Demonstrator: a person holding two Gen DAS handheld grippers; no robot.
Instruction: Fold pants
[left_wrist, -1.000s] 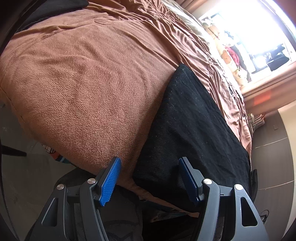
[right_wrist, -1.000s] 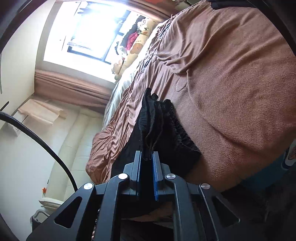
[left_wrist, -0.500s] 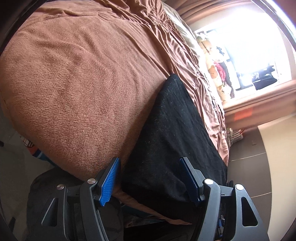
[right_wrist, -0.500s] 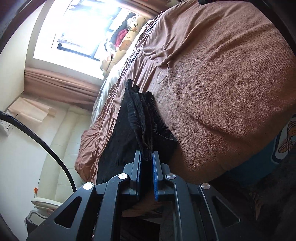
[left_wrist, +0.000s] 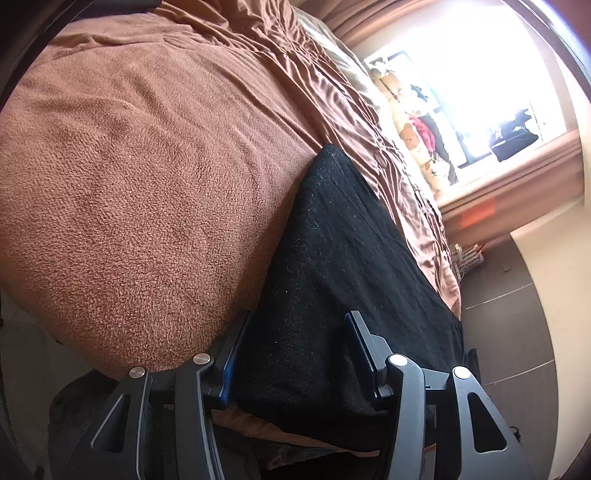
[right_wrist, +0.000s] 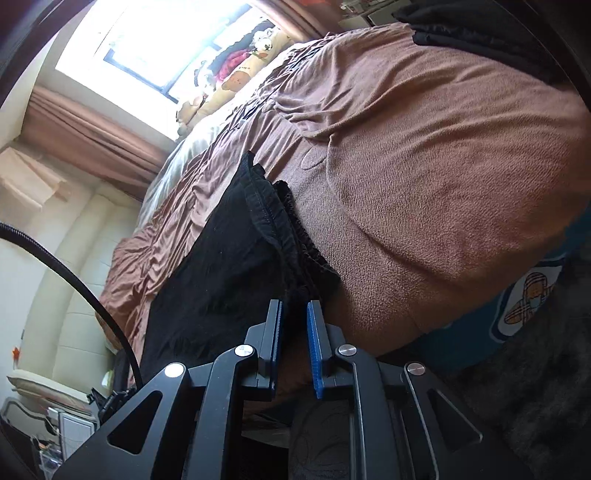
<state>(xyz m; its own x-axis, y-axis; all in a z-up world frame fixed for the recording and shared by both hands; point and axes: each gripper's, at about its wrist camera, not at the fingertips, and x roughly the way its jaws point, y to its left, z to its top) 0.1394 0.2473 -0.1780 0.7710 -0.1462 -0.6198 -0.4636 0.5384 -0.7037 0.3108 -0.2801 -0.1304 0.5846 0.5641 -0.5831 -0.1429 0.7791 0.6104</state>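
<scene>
The black pants (left_wrist: 351, 240) lie folded into a long flat strip on the brown blanket (left_wrist: 147, 166), near the bed's edge. My left gripper (left_wrist: 299, 317) straddles their near end; its jaws are closing with the cloth between them, and the blue pads do not clearly squeeze it. In the right wrist view the pants (right_wrist: 229, 266) show their gathered waistband and stitched hems. My right gripper (right_wrist: 294, 302) sits at that bunched near corner, its jaws opening, a narrow gap between the pads and the cloth just at the tips.
The brown blanket (right_wrist: 424, 166) covers the rest of the bed. Plush toys (left_wrist: 410, 122) lie below a bright window. Another dark garment (right_wrist: 461, 26) rests at the far bed edge. A black cable (right_wrist: 74, 273) hangs on the left. Dark floor tiles (left_wrist: 517, 332) lie beside the bed.
The left jaws have narrowed around the pants' near end. The right jaws, clamped on the waistband edge before, have parted, and that gripper has risen and tilted.
</scene>
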